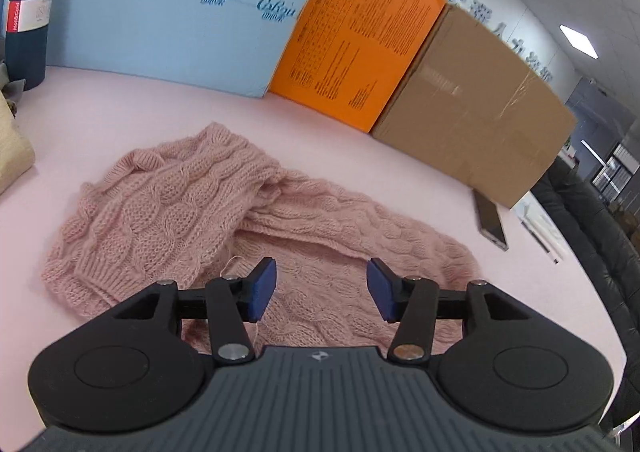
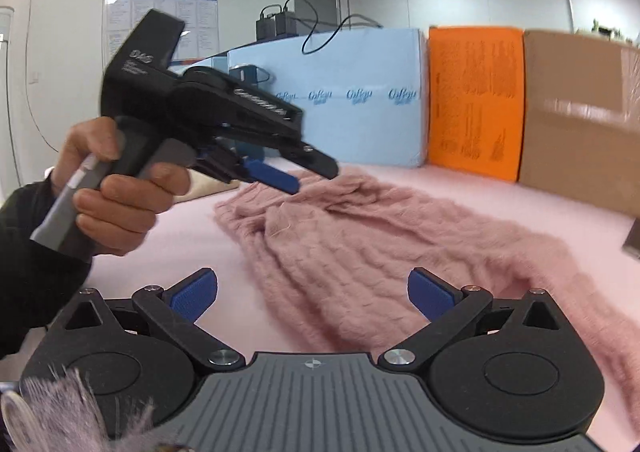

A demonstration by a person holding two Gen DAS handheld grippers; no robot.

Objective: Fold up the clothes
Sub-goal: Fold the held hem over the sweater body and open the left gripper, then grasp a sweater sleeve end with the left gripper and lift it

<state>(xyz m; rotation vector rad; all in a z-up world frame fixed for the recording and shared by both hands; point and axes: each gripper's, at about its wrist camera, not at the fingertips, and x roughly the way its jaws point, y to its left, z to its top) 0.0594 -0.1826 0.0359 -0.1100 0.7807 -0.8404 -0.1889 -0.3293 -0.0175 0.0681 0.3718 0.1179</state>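
A pink cable-knit sweater (image 1: 180, 211) lies crumpled on the pink table (image 1: 360, 155), with one part folded over the rest. My left gripper (image 1: 322, 288) hovers just above the sweater's near part; its blue pads (image 1: 264, 290) stand apart with only knit fabric visible below the gap. In the right wrist view a hand (image 2: 120, 203) holds the left gripper (image 2: 308, 175) over the far end of the sweater (image 2: 360, 244). My right gripper (image 2: 314, 296) is open wide above the sweater's near edge, with nothing between its fingers.
A blue foam board (image 1: 180, 23), an orange box (image 1: 360, 47) and a brown carton (image 1: 472, 107) line the table's far side. A flat phone-like object (image 1: 492, 219) lies by the carton. A dark cylinder (image 1: 32, 11) and a beige bag (image 1: 12, 147) sit at the left.
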